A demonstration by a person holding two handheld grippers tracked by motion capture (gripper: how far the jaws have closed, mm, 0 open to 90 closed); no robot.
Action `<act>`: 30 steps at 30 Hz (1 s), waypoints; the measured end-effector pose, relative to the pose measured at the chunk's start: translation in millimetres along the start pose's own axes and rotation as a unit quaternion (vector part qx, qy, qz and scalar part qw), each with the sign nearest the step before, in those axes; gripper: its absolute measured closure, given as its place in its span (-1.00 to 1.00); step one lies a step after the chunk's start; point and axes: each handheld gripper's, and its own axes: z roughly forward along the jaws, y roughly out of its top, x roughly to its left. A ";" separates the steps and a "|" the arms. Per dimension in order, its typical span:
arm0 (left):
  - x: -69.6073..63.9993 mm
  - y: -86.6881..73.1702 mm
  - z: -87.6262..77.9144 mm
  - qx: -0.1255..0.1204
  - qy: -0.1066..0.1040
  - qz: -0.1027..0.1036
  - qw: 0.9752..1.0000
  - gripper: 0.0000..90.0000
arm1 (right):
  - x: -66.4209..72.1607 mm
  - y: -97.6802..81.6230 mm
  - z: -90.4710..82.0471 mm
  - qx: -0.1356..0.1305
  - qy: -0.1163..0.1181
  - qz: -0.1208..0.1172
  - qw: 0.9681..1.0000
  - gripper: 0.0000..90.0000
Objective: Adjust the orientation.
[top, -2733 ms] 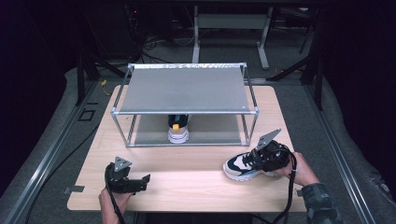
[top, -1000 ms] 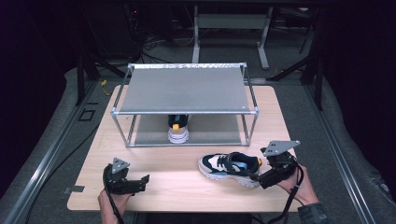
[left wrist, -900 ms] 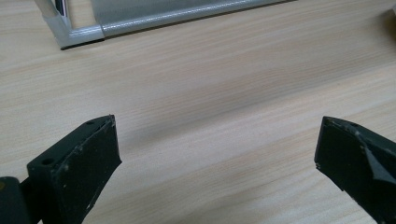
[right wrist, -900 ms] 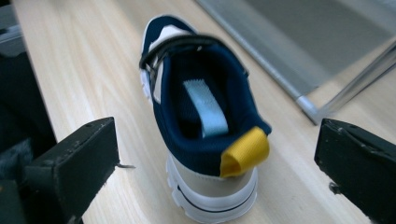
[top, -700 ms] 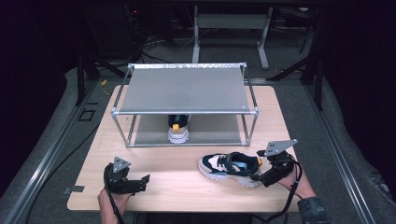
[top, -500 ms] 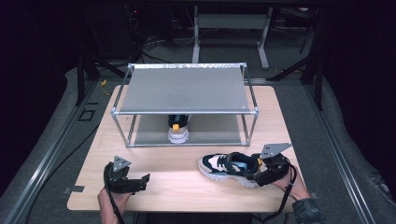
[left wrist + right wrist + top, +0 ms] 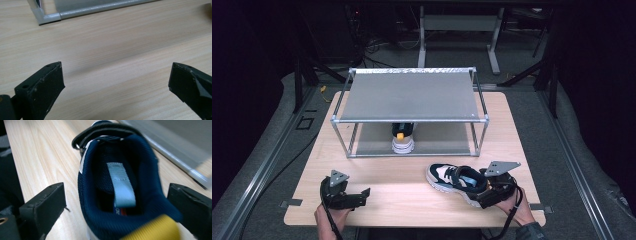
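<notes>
The shoe (image 7: 457, 181) has shifted since a few seconds ago: it lay near the front right corner of the counter (image 7: 402, 185), and now it sits further in, just in front of the rack (image 7: 409, 97) and right of that rack's middle, toe pointing left. The right gripper (image 7: 117, 202) has dropped down behind the heel over the last second. Its fingers (image 7: 45, 205) have just been opening again after a brief squeeze, and now they stand wide apart on either side of the heel collar, with the heel between them but, as far as I can see, neither pad pressing on it. So the shoe looks let go for the moment, resting on its sole. I'd guess the hand is resettling its hold before pushing or lifting the shoe into the rack.

Under the rack's top shelf a second shoe (image 7: 402, 138) already stands, toe toward us, so the pair is probably meant to end up side by side there.

The left gripper (image 7: 343, 192) waits in front of the rack's left corner, fingers wide open above bare wood, holding nothing.
</notes>
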 end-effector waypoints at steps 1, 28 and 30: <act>0.0 0.0 0.0 0.000 0.000 0.000 1.000 -1.00 | 0.0 0.0 0.0 0.000 0.000 0.000 1.000 -0.95; 4.8 -4.0 -1.8 -0.008 -0.002 -0.003 1.000 -1.00 | 1.3 -11.8 15.4 -0.025 -0.023 -0.024 0.999 -0.30; 4.6 -4.0 -1.9 -0.006 -0.001 -0.002 1.000 -1.00 | 6.0 -11.9 14.9 -0.030 -0.033 -0.031 0.999 -0.29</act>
